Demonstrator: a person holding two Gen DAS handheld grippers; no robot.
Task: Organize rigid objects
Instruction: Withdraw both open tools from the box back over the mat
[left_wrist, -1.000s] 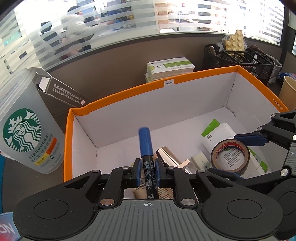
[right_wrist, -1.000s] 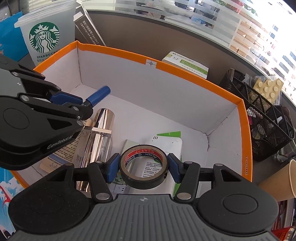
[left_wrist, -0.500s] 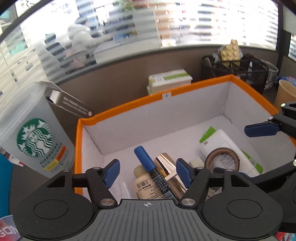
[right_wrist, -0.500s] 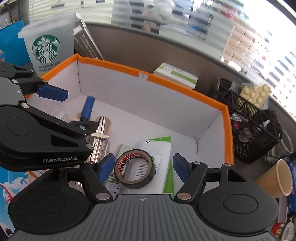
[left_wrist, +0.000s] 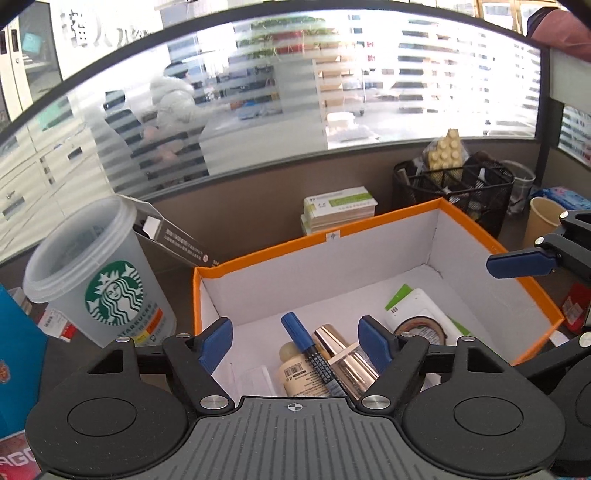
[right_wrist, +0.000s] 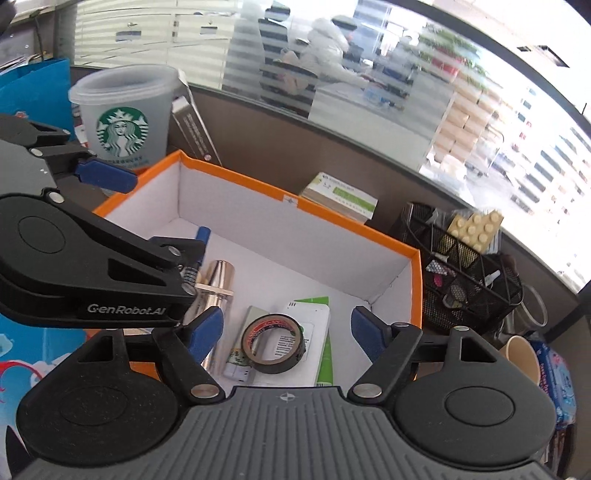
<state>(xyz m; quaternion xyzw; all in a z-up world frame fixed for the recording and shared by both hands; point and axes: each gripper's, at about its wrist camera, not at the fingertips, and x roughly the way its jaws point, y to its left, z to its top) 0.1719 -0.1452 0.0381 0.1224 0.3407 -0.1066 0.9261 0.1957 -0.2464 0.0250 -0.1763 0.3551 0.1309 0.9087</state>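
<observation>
The blue marker (left_wrist: 298, 334) and tape roll (right_wrist: 274, 343) have been released into the orange-rimmed box (left_wrist: 373, 224); left gripper (left_wrist: 295, 341) and right gripper (right_wrist: 286, 330), jaws just opened and empty, are raised over the lower-centre floor.

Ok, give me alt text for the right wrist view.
The open right claw hangs above an orange-rimmed box where a roll of tape lies on a white device. The left claw reaches in, also open.

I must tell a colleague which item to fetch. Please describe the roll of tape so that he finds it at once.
Find the orange-rimmed white box. Inside, the roll of tape lies flat on a white and green packet, right of a shiny gold tube. It is the only ring: dark, with a hole.
</observation>
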